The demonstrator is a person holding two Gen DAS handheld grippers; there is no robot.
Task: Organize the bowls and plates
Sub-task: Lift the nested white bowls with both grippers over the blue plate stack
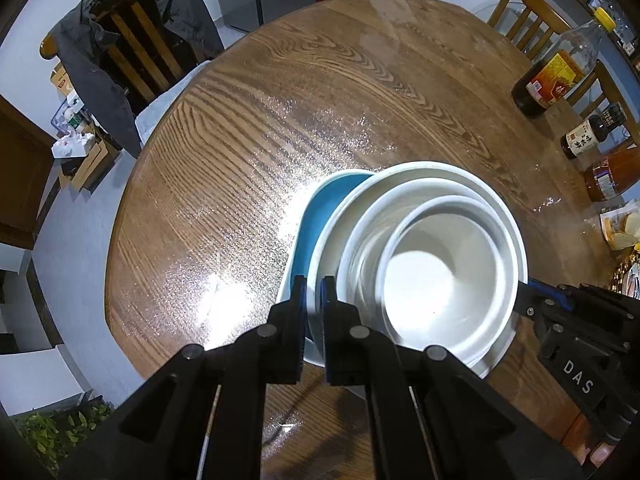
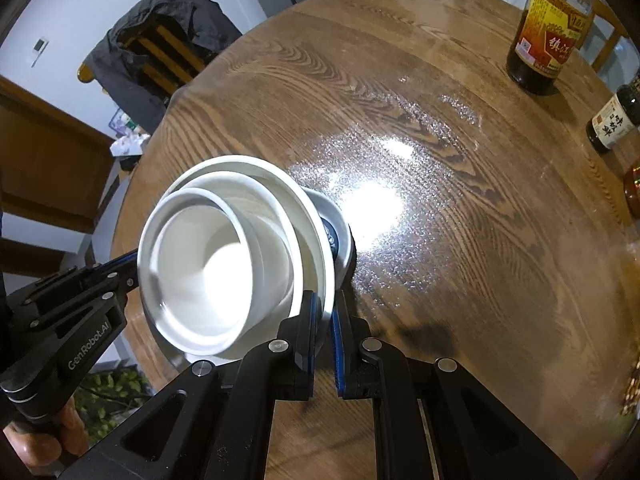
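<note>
Stack: three white bowls nested, the small bowl (image 1: 424, 280) innermost, the large white bowl (image 1: 400, 184) outermost, all sitting over a blue plate (image 1: 320, 216) on the wooden tabletop (image 1: 240, 120).
Stack position: near the tabletop's front edge, directly ahead of both tongs and between them.
Left tongs (image 1: 314, 312): pads closed onto the rim at the stack's left side; whether they pinched the plate, the large bowl or both could not be told.
Right tongs (image 2: 326, 320): closed across the rim of the large white bowl (image 2: 320, 240) on the stack's right side, with the blue plate (image 2: 340, 236) showing just beyond.
Key relation: the two grips sat on opposite sides of the stack, so its centre lay between the hands, neither clearly nearer.
Tilt: in both wrist views the bowls appeared to lean, the small bowl (image 2: 200, 256) crowded toward one side.
Likely next demand: both hands moving level and together, or the loose inner bowls could slide.
Bystanders: sauce bottles (image 1: 560, 76) stood well apart at the far right.
</note>
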